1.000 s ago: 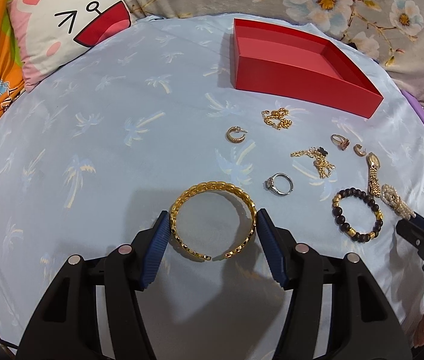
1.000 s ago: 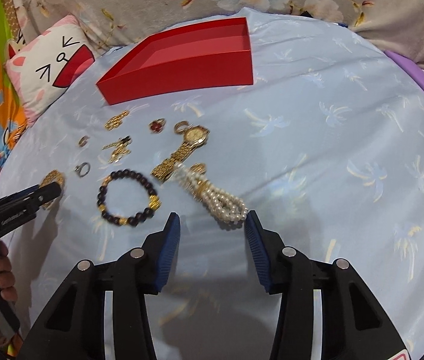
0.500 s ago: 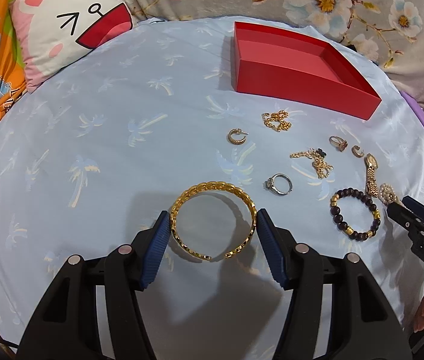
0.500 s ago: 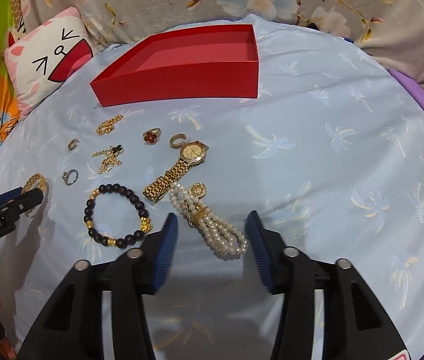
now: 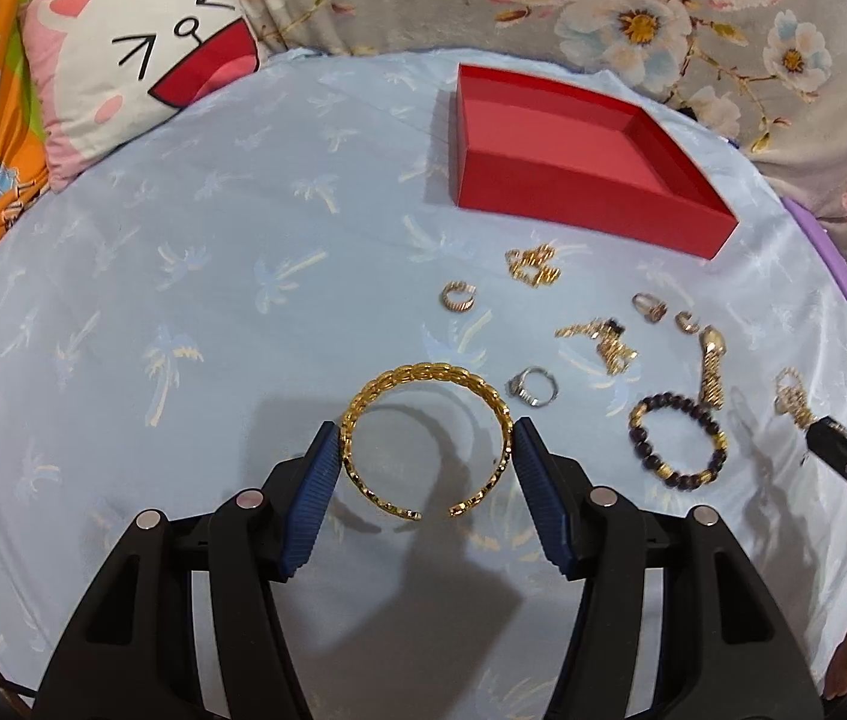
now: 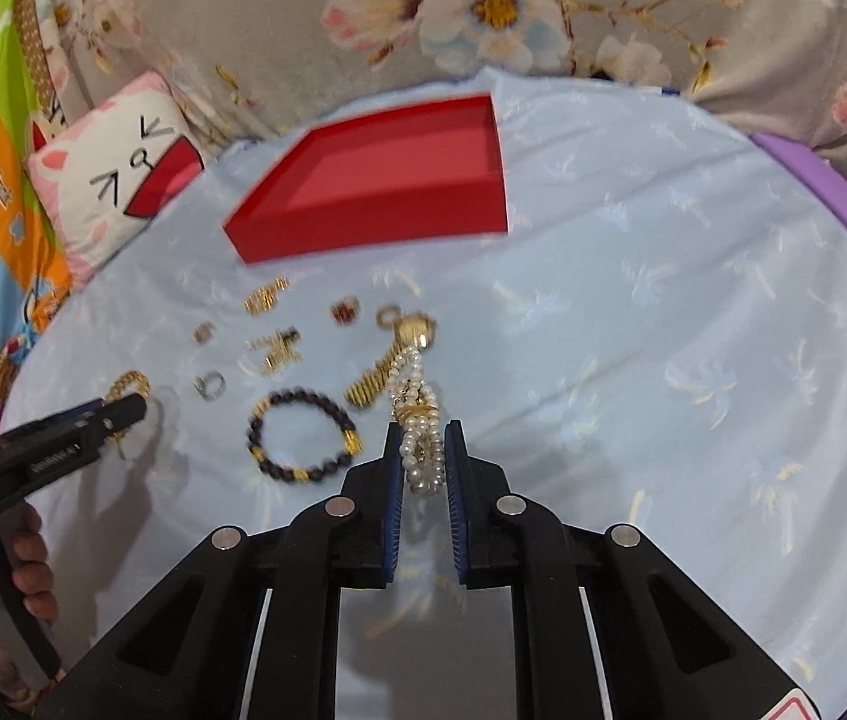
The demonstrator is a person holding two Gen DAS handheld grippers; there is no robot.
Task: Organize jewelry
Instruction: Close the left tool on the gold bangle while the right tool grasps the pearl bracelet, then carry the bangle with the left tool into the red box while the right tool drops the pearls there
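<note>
My left gripper [image 5: 426,429] has both blue pads against the sides of a gold chain-link bangle [image 5: 423,373], held just over the pale blue cloth. My right gripper [image 6: 423,429] is shut on a multi-strand pearl bracelet [image 6: 408,372], which hangs forward from its pads above the cloth. In the left wrist view the pearl bracelet [image 5: 790,399] shows at the right gripper's tip. A shallow red box [image 5: 579,198] stands empty at the back. In the right wrist view the left gripper [image 6: 129,411] shows at the left.
Loose pieces lie in front of the box: a black bead bracelet [image 5: 645,450], a gold watch [image 5: 711,360], a silver ring [image 5: 534,387], small gold rings and chains. A cartoon pillow [image 5: 141,60] lies back left, a purple sheet [image 6: 813,186] at the right edge.
The right gripper's jaws have shut on the pearl bracelet and raised it off the cloth. The left gripper has stayed on the gold bangle.
</note>
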